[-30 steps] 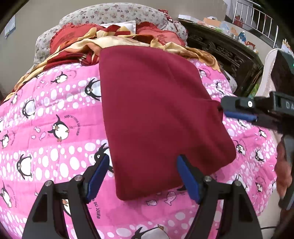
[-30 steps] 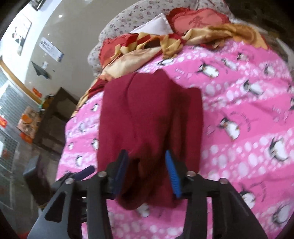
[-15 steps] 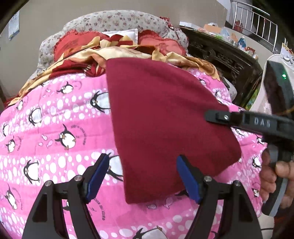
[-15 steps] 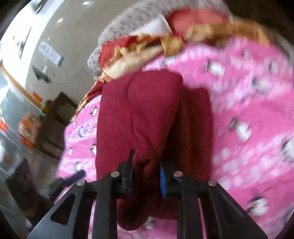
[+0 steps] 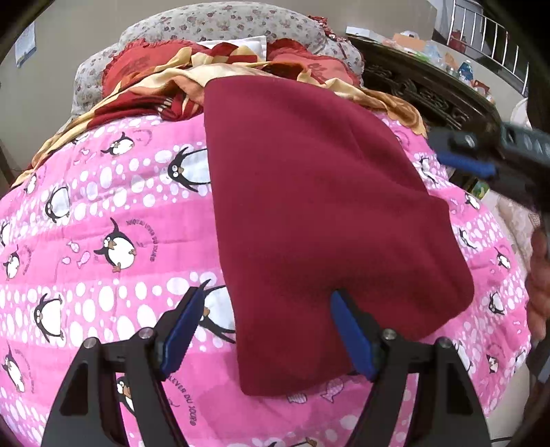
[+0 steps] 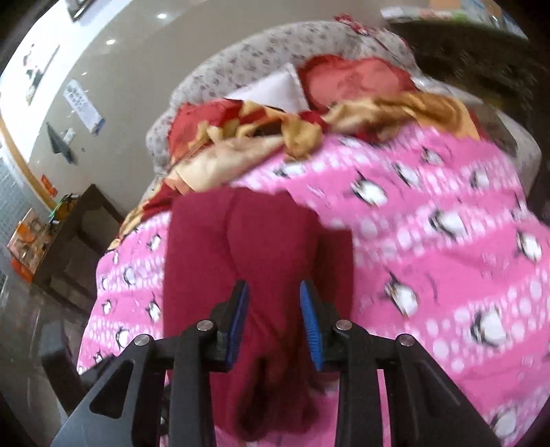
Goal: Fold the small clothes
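Observation:
A dark red folded garment lies flat on a pink penguin-print blanket. My left gripper is open just above the garment's near left corner, one finger over the blanket, one over the cloth. In the right wrist view the same garment runs away from my right gripper, which is open with its blue pads apart over the cloth's near end. The right gripper also shows in the left wrist view, raised beyond the garment's right edge.
A red and yellow crumpled blanket and floral pillows lie at the bed's far end. A dark carved wooden cabinet stands at the right. A dark low table stands on the floor at the left of the bed.
My right gripper was shut on the garment's edge half a second ago and has now opened and pulled back and up. The left gripper stayed open and drifted slightly.

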{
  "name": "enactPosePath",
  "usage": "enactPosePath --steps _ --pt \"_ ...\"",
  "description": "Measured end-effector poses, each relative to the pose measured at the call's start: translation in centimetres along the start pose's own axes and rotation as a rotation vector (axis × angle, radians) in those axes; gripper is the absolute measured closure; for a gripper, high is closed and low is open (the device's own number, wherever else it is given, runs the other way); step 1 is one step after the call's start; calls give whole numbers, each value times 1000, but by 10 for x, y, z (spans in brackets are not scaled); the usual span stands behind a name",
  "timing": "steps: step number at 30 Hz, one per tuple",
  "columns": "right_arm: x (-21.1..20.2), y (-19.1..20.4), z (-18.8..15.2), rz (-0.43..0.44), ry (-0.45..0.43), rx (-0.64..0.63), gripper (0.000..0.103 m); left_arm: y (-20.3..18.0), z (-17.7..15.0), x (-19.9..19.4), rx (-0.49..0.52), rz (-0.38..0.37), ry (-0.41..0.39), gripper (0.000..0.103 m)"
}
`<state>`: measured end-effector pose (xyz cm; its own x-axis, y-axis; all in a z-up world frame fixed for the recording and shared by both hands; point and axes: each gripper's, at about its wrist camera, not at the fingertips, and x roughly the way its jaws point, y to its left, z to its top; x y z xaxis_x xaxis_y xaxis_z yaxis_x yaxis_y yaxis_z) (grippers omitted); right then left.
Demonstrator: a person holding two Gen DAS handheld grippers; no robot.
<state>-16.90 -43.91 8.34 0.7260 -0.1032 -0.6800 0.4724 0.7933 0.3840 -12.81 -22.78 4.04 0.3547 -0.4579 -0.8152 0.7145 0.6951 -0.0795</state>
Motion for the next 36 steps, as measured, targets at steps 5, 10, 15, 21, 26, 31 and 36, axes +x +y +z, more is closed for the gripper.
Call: enactPosePath --steps 5,10,15,21,26,31,36 --pt "47 20 13 -6 75 -95 71 -3 1 3 11 13 3 23" --pt "80 -3 21 -107 110 -73 82 -5 3 7 10 3 4 23" --pt "83 -11 28 -115 100 -48 81 -7 3 10 12 11 8 23" --pt "43 8 19 -92 89 -95 77 -5 0 11 -1 15 10 23" --pt "39 13 -12 -137 138 -167 77 -8 -2 10 5 27 6 23" --pt "56 -18 -27 -168 144 -102 63 -11 -2 11 10 32 11 23" --pt "37 -15 -25 -139 123 -106 63 -11 1 6 21 34 9 23"
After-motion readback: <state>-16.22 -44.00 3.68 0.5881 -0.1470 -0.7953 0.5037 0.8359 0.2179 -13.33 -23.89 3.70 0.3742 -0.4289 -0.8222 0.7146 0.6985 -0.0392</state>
